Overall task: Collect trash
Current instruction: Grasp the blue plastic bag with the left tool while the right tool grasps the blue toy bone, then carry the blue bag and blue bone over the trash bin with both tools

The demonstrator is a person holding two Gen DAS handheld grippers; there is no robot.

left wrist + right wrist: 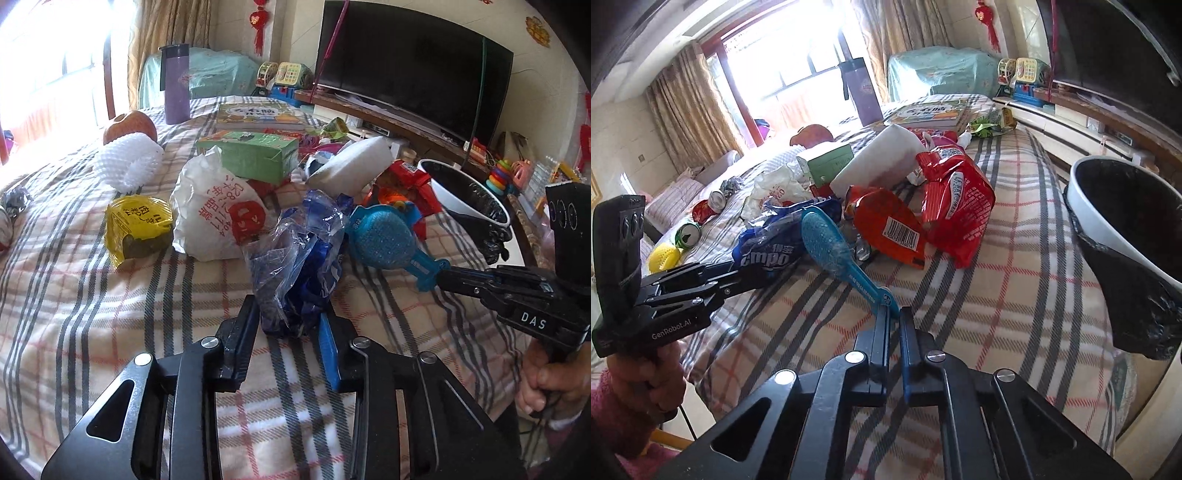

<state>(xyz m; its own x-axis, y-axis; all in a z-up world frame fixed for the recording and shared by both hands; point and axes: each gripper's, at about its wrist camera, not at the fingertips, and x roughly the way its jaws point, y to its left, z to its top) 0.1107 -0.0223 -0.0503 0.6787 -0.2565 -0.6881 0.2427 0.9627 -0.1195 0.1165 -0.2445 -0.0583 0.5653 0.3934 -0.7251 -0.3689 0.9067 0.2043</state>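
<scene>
A crumpled blue plastic wrapper lies on the plaid bedspread. My left gripper is shut on its near end, both fingers pressing the plastic. In the right wrist view the same wrapper shows in front of the left gripper. A turquoise paddle-shaped item lies beside it, and my right gripper is shut on the tip of its handle. From the left wrist view the paddle and right gripper appear at the right.
A white bin with a black liner stands off the bed's right edge. Red snack bags, an orange packet, a white bag, a yellow wrapper, a green box and cans litter the bed. A purple flask stands at the back.
</scene>
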